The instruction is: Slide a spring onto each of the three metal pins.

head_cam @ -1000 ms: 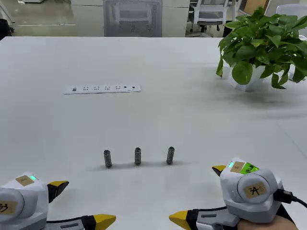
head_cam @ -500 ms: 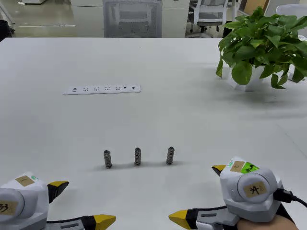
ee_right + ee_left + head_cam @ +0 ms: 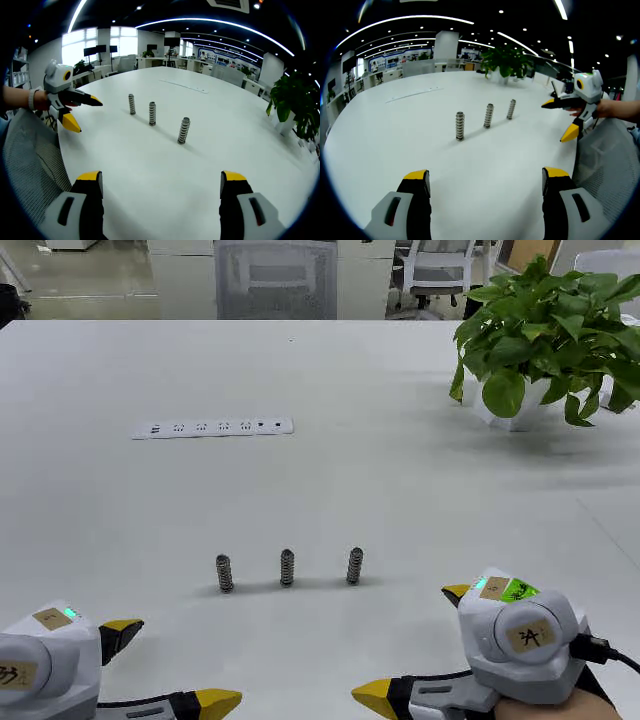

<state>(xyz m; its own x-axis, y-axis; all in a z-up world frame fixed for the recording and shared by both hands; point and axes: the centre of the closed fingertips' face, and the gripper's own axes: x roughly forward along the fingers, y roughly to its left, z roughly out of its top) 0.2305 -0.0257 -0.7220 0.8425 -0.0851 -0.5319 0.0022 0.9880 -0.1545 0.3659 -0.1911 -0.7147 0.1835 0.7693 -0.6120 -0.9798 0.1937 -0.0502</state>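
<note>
Hovering over the near edge of the white table (image 3: pixel 400 440), the left gripper (image 3: pixel 168 663) and the right gripper (image 3: pixel 412 643) both have their yellow-tipped jaws spread wide, with nothing between them. Just beyond, around the table's middle, three coils stand upright in a row, apart from each other: the left spring (image 3: pixel 224 572), the middle spring (image 3: pixel 287 566) and the right spring (image 3: pixel 355 564). What holds them up is too small to tell. Farther off, a white power strip (image 3: pixel 212 426) lies to the left, a potted plant (image 3: pixel 545 330) stands at far right, and a grey chair (image 3: pixel 277 278) sits past the far edge.
</note>
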